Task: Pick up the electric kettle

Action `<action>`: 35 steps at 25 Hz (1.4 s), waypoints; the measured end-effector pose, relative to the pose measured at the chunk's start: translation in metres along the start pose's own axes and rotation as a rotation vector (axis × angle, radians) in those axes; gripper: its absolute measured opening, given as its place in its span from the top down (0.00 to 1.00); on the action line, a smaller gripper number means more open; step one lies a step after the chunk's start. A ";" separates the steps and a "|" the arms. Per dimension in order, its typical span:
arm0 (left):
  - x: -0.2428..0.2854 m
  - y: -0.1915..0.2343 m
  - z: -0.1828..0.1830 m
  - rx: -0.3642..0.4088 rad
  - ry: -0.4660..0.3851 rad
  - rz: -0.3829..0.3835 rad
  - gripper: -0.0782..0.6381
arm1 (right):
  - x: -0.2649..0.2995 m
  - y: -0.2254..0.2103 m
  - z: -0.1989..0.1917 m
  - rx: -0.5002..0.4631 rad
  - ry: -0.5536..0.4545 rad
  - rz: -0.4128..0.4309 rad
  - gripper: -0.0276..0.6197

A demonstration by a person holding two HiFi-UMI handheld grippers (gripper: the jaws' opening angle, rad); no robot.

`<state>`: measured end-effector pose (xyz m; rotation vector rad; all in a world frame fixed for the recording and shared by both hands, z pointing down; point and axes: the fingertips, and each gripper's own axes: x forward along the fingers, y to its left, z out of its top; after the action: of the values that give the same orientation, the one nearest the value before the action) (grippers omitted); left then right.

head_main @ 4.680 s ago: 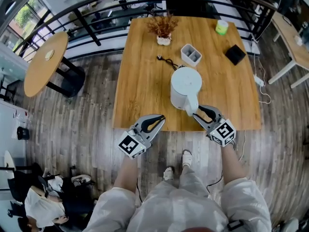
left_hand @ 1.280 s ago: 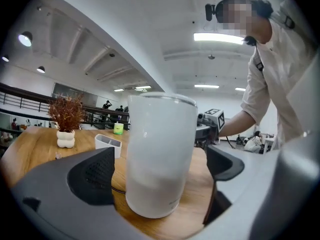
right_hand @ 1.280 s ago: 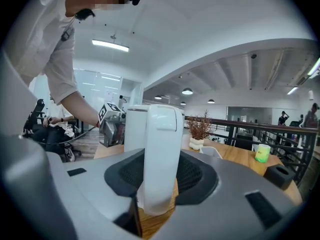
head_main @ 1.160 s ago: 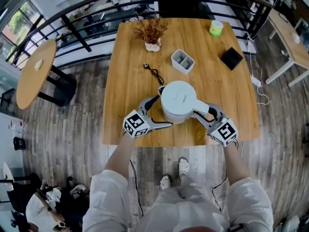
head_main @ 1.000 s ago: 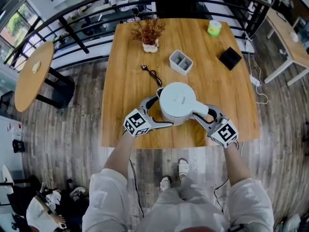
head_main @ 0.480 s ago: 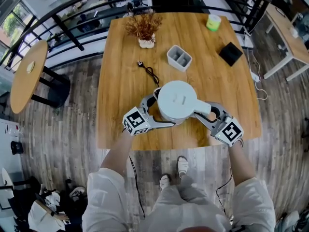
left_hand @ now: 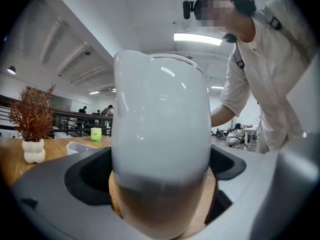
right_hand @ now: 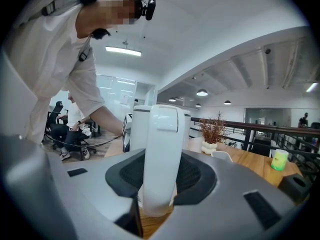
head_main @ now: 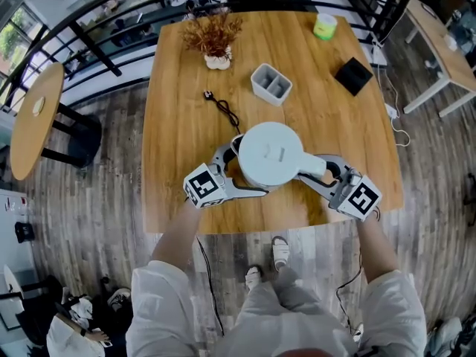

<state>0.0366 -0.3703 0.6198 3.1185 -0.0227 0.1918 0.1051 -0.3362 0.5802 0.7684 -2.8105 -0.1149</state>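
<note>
The white electric kettle (head_main: 272,153) sits between my two grippers over the near part of the wooden table (head_main: 186,110). My left gripper (head_main: 242,171) grips its round body from the left, pads against the wall (left_hand: 160,139). My right gripper (head_main: 318,171) is on the kettle's handle (right_hand: 162,154) from the right. Its jaws are closing, pads pressing both sides of the handle. The kettle stands upright. Its base is hidden, so I cannot tell if it touches the table.
Behind the kettle lie a black cord with plug (head_main: 222,108) and a grey two-compartment holder (head_main: 271,85). A dried plant in a white vase (head_main: 214,37), a green cup (head_main: 324,25) and a black box (head_main: 353,75) stand farther back. A round table (head_main: 30,117) is at left.
Early on only the right gripper was at the handle; the left has since come round the body. Over the last second the kettle looks slightly larger in the head view; both grips are unchanged.
</note>
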 end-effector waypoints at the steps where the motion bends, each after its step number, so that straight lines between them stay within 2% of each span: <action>1: 0.000 0.000 0.000 0.000 -0.004 -0.004 0.07 | 0.000 0.001 0.001 0.008 -0.010 0.015 0.76; 10: -0.002 0.000 0.003 -0.017 -0.048 0.005 0.07 | 0.002 0.003 0.006 0.052 -0.060 0.087 0.77; 22: -0.006 0.002 0.005 -0.020 0.002 0.033 0.08 | 0.006 0.001 0.016 0.056 -0.080 0.094 0.78; 28: -0.014 0.003 0.035 -0.004 -0.016 0.049 0.08 | 0.003 -0.003 0.041 0.066 -0.115 0.099 0.78; 35: -0.021 -0.007 0.086 0.021 0.013 0.058 0.08 | -0.013 0.000 0.086 0.035 -0.116 0.123 0.78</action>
<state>0.0262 -0.3646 0.5318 3.1401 -0.1117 0.2148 0.0957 -0.3281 0.4938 0.6129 -2.9685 -0.0931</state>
